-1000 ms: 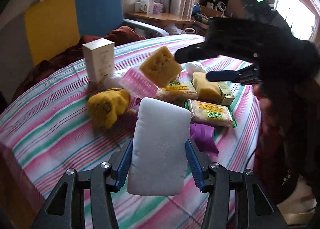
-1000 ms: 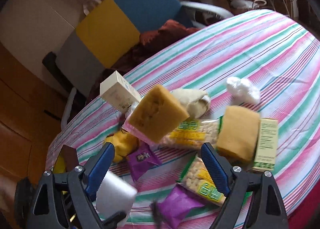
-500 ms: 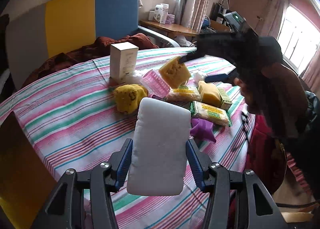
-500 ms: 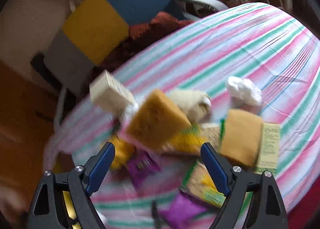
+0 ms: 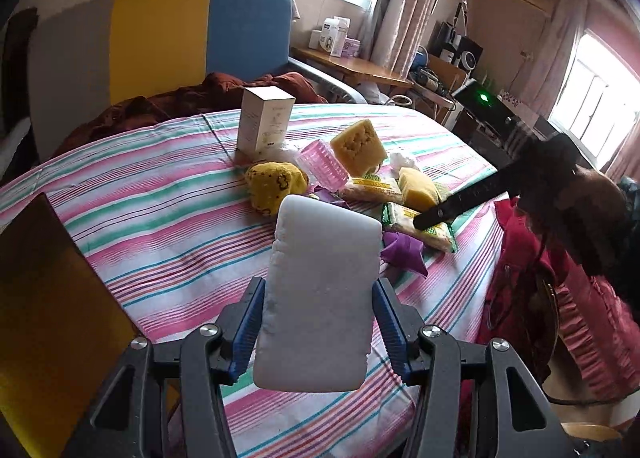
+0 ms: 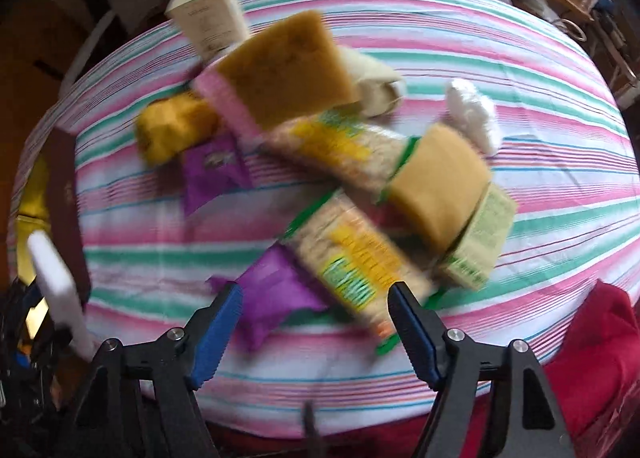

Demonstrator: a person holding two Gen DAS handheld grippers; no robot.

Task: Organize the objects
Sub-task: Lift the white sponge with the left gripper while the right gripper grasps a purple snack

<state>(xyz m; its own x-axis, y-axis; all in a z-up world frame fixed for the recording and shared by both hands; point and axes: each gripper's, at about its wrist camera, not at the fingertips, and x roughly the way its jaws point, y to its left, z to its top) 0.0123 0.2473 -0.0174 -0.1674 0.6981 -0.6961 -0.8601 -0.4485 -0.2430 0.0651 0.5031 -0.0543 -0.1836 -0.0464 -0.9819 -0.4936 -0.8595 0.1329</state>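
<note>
Since the earlier frames our right gripper (image 6: 314, 322) has tipped to look steeply down on the pile, and our left gripper (image 5: 316, 322) has drawn back from it, so more of the striped tablecloth (image 5: 160, 226) shows. Largest around us is that cloth-covered table, with a chair (image 5: 168, 34) panelled grey, yellow and blue at its far side and a brown board (image 5: 44, 298) at its near left edge.

We hold the white foam block (image 5: 320, 294) clamped between the left gripper's blue pads, raised above the near part of the table, well apart from the pile. The right gripper's jaws are closing with nothing yet between them; just beyond them lie a snack packet (image 6: 356, 254) and a purple pouch (image 6: 276, 294), the view blurred.

In the pile, a white carton (image 5: 266, 123) stands upright at the far left. Near it a big yellow sponge (image 5: 358, 146) leans on a pink brush (image 5: 322, 164). A yellow plush toy (image 5: 274, 186) sits left of them. A second sponge (image 6: 438, 194) lies on a green box (image 6: 478, 236), and a white wad (image 6: 474, 112) sits at the far right.
</note>
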